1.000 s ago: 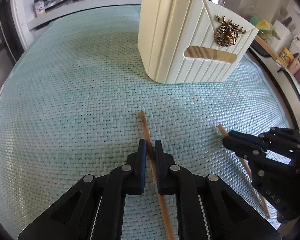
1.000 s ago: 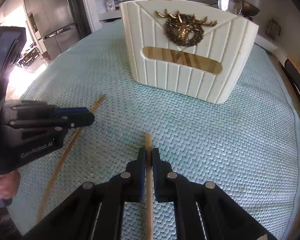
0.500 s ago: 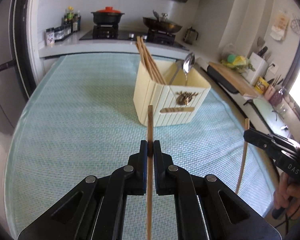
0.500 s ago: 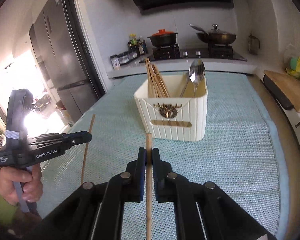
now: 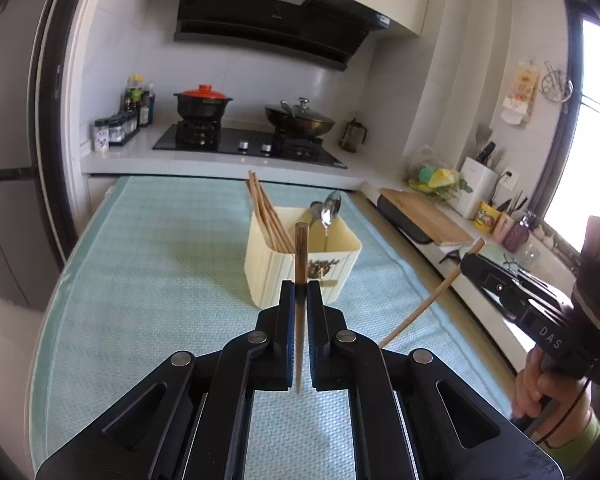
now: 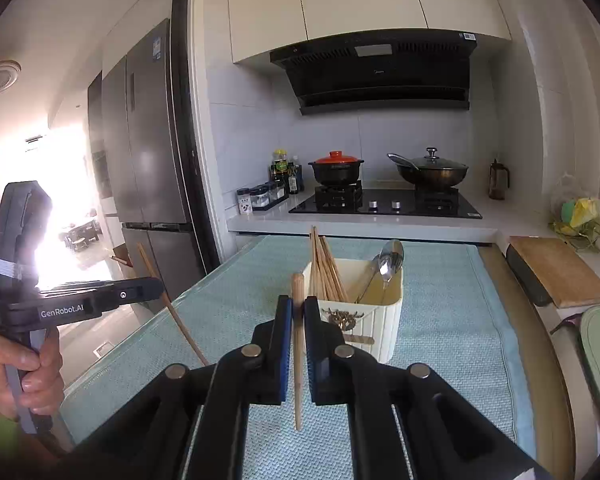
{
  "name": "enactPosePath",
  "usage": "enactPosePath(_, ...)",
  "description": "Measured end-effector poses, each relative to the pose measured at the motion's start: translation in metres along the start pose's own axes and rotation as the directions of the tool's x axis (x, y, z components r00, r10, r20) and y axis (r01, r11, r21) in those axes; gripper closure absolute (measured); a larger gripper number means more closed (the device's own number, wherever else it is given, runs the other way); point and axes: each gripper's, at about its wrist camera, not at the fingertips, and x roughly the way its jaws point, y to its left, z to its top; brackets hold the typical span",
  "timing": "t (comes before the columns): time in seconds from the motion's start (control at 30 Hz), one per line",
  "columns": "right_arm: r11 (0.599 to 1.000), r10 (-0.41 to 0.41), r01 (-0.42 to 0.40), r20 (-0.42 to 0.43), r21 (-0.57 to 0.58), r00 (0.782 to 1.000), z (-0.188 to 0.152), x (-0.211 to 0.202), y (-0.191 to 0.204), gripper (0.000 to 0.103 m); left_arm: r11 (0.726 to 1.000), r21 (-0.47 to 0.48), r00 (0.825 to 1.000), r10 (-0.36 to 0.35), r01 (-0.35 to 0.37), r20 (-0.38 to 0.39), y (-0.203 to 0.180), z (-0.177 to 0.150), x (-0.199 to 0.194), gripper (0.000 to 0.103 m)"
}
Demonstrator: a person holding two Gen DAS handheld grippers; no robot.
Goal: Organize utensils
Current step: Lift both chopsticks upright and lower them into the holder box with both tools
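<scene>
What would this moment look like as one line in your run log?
left gripper: shut on chopstick | right gripper: shut on second chopstick | both raised above mat | holder: chopsticks, spoon inside

Both wrist views face stove; share utensil holder [image 5: 300, 260].

"GenRobot.AI" on left hand-held gripper [image 6: 156, 285], "DAS" on right hand-held gripper [image 5: 466, 261]
</scene>
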Motion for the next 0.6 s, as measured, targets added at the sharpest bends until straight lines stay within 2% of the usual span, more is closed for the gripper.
enactPosePath(0.37, 0.999, -0.012, 0.013, 0.029, -0.034, 1.000, 0.029, -0.006, -0.004, 0.096, 1.000, 0.006, 1.000, -0.029, 0.029, 0.012, -0.005, 0.022, -0.003, 0.100)
enactPosePath(0.6, 0.996, -0.039, 0.044, 0.080, -0.071, 0.996, 0.069, -0.003, -0.014, 0.096, 0.999, 0.035, 0.996, -0.019, 0.016, 0.082, -0.013, 0.069, -0.003, 0.100)
